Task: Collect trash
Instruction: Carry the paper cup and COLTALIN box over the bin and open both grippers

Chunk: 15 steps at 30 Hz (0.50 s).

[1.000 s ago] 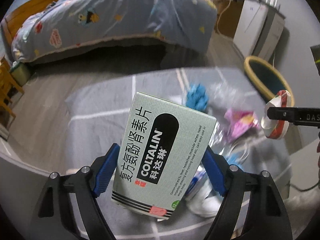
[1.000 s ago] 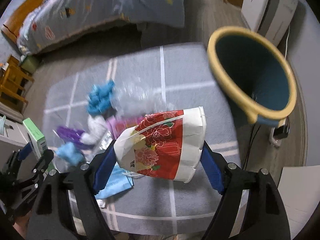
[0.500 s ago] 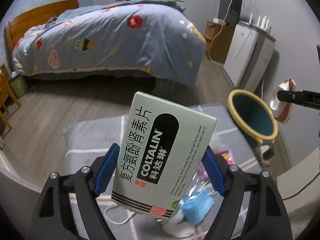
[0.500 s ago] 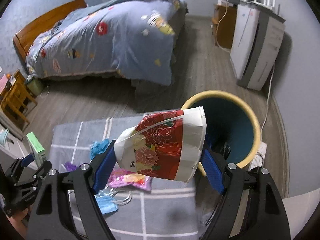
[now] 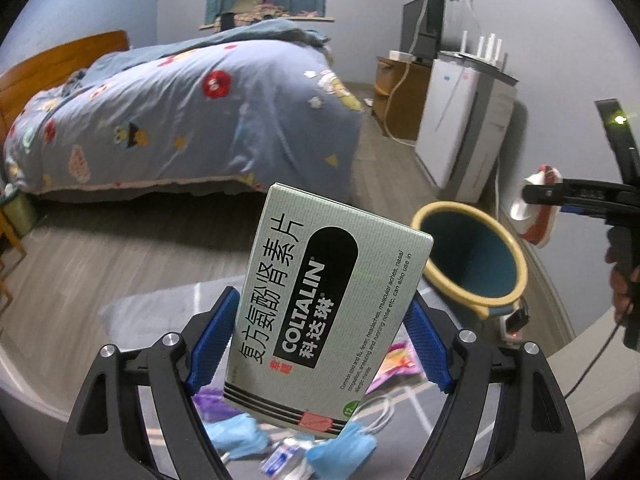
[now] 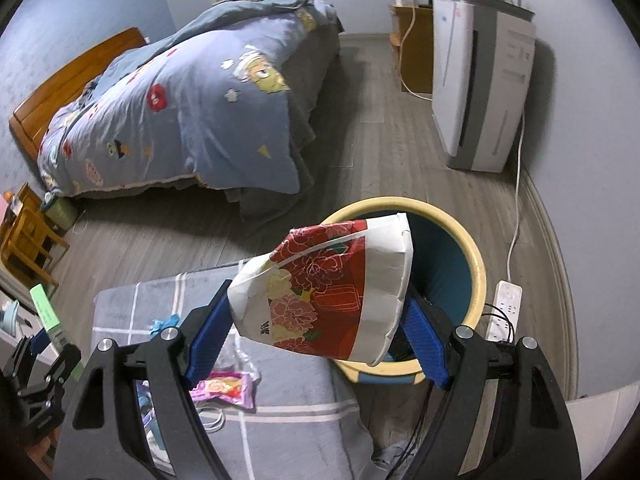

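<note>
My left gripper [image 5: 320, 344] is shut on a pale green medicine box [image 5: 320, 312] printed COLTALIN, held upright above the rug. My right gripper [image 6: 316, 332] is shut on a crushed red and white flowered paper cup [image 6: 324, 292], held in front of the near rim of the yellow-rimmed teal bin [image 6: 476, 276]. In the left wrist view the bin [image 5: 516, 260] stands right of the box, and the right gripper with the cup [image 5: 538, 216] hangs beyond it. The green box [image 6: 44, 306] shows at the left edge of the right wrist view.
Loose trash lies on the grey checked rug [image 6: 280, 420]: a pink wrapper [image 6: 224, 388], blue crumpled pieces [image 5: 240, 434], a purple bag [image 5: 218, 404]. A bed with a blue quilt [image 5: 180, 112] stands behind. A white appliance [image 6: 480, 88] and a power strip [image 6: 506, 308] are right of the bin.
Both grippers have risen and tilted up with their loads. The bed and far wall came into view, the rug trash slid down, and the cup has come over toward the bin's rim.
</note>
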### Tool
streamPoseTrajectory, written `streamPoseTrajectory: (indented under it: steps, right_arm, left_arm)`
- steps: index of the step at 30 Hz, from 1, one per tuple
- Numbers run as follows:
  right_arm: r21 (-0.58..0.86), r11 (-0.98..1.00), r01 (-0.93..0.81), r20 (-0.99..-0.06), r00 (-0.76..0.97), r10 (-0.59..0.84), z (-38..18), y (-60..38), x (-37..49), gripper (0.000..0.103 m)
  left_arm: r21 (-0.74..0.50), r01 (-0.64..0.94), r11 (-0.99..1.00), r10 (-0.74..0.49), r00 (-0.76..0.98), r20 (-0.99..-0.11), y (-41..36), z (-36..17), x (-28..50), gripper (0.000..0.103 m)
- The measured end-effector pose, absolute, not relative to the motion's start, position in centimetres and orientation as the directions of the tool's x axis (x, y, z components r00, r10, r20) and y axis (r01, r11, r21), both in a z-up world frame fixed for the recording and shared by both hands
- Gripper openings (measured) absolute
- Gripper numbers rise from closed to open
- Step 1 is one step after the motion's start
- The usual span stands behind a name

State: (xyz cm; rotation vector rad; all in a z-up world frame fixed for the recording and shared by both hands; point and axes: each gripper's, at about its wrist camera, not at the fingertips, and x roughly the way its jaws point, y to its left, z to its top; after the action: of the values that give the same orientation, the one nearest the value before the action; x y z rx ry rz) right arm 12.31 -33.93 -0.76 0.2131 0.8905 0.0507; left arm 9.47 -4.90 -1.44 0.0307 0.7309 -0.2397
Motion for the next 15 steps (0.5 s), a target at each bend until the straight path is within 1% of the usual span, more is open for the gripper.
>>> streamPoseTrajectory:
  steps: [4,10,15]
  right_arm:
    - [0.216,0.973,0.082,-0.772,0.625,0.118,-1.7,-35.7,13.4,0.078]
    - [0.229,0.962,0.149,-0.793,0.602,0.095,-3.8,-38.6,14.6,0.078]
    - [0.212,0.960,0.182,-0.796,0.602,0.062,-4.9,-40.7,15.4,0.078]
  left_arm:
    - [-0.061,0.271,0.961,-0.241,0.707,-0.665,-7.4,-1.0,10.0,0.081]
    - [-0.021,0.347,0.938,-0.269,0.687,-0.675,-12.2,-1.2,11.6,0.081]
    - [-0.051,0.400,0.915,-0.316,0.633,-0.706,-15.9,-2.1,14.2,0.081]
